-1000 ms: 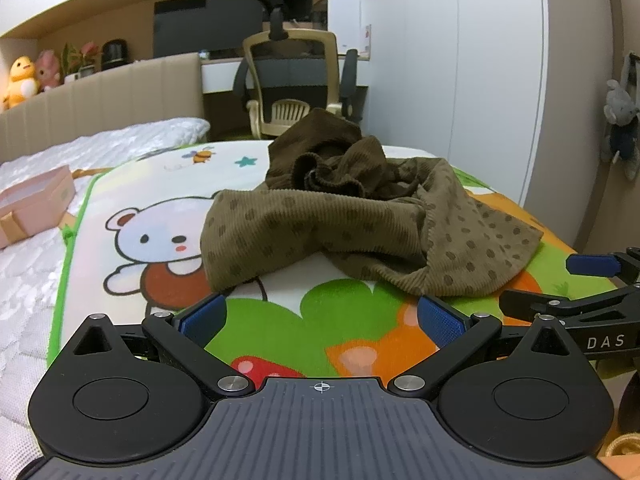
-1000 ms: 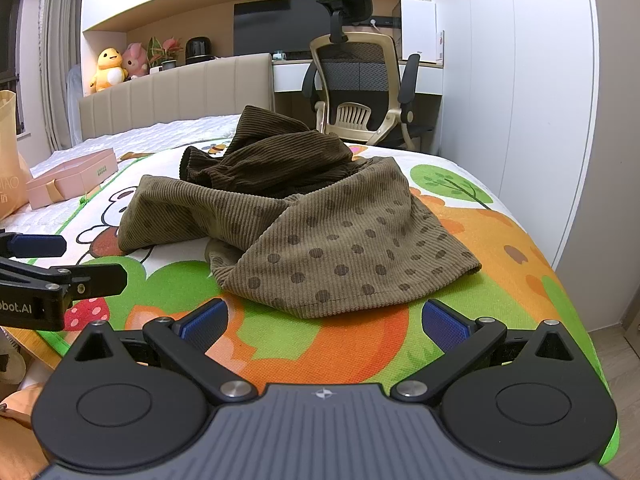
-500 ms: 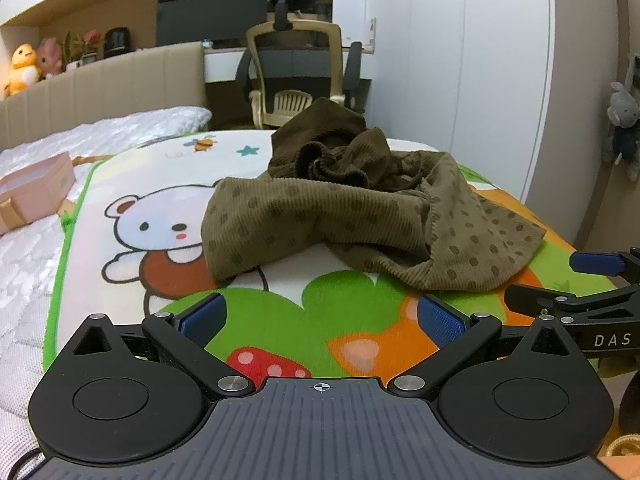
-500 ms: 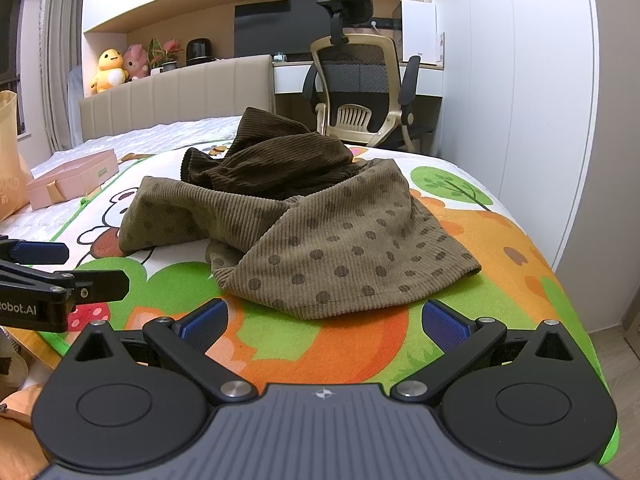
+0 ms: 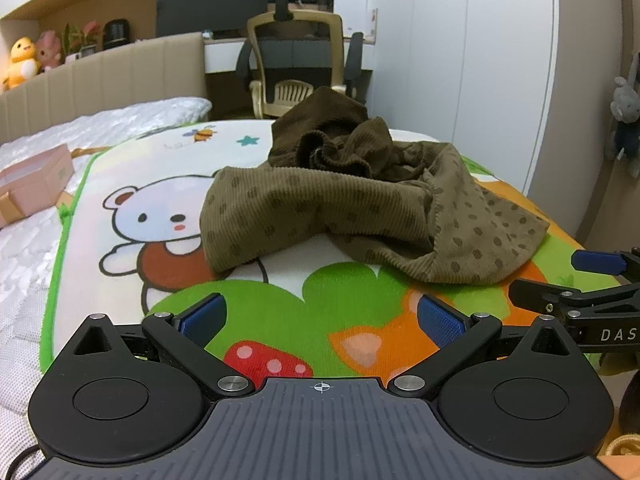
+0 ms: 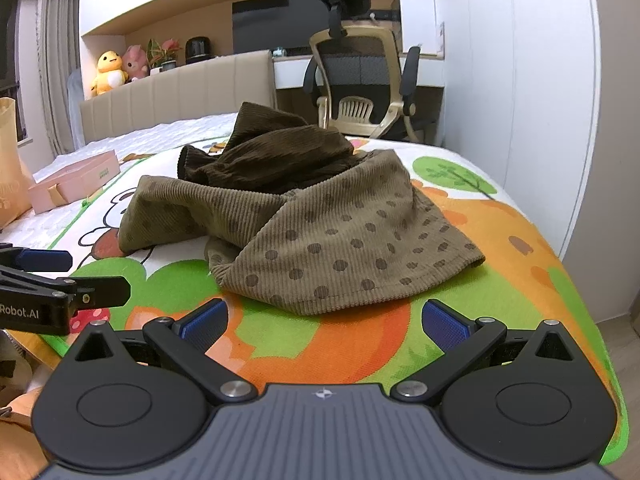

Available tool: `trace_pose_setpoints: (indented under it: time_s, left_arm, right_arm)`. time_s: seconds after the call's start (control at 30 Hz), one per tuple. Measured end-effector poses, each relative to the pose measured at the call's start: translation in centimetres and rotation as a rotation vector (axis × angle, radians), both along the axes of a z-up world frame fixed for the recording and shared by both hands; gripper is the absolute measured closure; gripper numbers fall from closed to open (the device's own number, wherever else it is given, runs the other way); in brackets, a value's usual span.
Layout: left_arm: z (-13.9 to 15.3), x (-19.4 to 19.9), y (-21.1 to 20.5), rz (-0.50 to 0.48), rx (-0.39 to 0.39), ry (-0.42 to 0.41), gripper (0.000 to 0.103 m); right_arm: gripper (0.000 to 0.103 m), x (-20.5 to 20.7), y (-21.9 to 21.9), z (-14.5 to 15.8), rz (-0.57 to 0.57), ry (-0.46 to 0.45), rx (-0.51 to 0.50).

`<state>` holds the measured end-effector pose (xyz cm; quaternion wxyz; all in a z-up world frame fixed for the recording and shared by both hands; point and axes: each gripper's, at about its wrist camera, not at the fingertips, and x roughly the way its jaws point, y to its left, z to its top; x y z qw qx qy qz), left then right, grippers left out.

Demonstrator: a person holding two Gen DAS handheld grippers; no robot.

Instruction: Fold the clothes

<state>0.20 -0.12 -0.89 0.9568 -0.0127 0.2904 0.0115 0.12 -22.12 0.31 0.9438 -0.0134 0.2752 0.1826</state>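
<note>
A crumpled brown dotted garment (image 5: 360,208) lies on the cartoon blanket (image 5: 132,216). The left gripper (image 5: 320,318) and right gripper (image 6: 324,320) hover near it, jaws apart, empty.

Pink box (image 5: 34,184) on bed; office chair (image 6: 360,88) beyond; plush toys (image 6: 118,66) on ledge.

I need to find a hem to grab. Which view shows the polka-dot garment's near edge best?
The right wrist view: the brown dotted garment lays its hem straight ahead, unobstructed. The left wrist view shows that edge obliquely, off right.
</note>
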Motion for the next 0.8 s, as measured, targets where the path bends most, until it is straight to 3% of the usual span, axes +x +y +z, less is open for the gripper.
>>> trace_pose_setpoints:
  time_s: [0.13, 0.27, 0.57, 0.73, 0.8]
  left_arm:
    - [0.5, 1.7, 1.2, -0.029, -0.041, 0.044, 0.000]
    - [2.1, 5.1, 3.2, -0.075, -0.110, 0.061, 0.000]
    - [4.3, 13.4, 9.4, -0.071, -0.226, 0.071, 0.000]
    - [3.2, 18.3, 11.5, -0.076, -0.295, 0.135, 0.000]
    - [2.8, 20.3, 12.4, -0.078, -0.322, 0.161, 0.000]
  right_arm:
    - [0.000, 3.4, -0.6, 0.2, 0.023, 0.089, 0.056]
    - [0.000, 8.0, -1.4, -0.1, 0.016, 0.232, 0.180]
    - [0.000, 10.9, -4.0, -0.8, -0.020, 0.329, 0.396]
    - [0.000, 11.9, -2.5, -0.1, 0.088, 0.320, 0.256]
    - [0.000, 12.5, -2.3, 1.3, 0.090, 0.233, 0.234]
